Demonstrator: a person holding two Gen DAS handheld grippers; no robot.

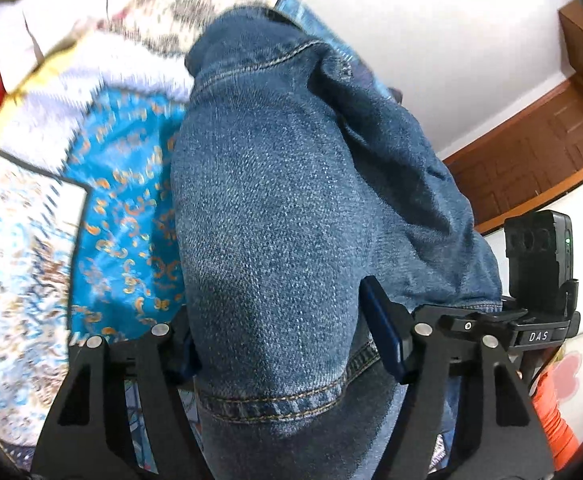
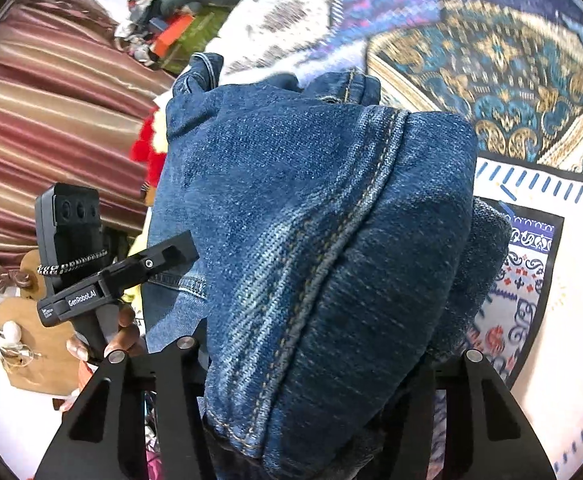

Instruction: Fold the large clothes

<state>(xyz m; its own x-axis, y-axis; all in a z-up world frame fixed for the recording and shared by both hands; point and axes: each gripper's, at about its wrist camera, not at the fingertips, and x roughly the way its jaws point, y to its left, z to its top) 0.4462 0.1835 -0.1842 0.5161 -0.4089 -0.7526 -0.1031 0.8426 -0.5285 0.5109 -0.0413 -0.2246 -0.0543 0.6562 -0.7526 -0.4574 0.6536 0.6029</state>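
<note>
From my left wrist, the jeans [image 1: 291,208] fill the middle of the view, bunched into a thick roll that runs straight out from my left gripper [image 1: 287,344]. The jaws stand wide on either side of the roll, and the blue pad on one finger [image 1: 383,332] presses its flank. I judge I am grasping the bundle around its bulk and not by an edge, so the layers stay stacked while it is up off the patterned bedspread [image 1: 123,200] below. The other pad is mostly hidden behind denim, so I cannot see how firmly that side bites. The other tool's camera block [image 1: 539,256] shows at the right, close by. The background is smeared.

From my right wrist, the same jeans [image 2: 323,240] swamp the frame, a stitched seam running down the fold. My right gripper [image 2: 311,360] has both fingertips buried under cloth; I cannot tell whether its jaws are clenched or merely cradling. At the left, the left tool [image 2: 103,280] reaches into the denim, fingers of a hand [image 2: 123,328] beneath it. How many folds are done is hidden.
</note>
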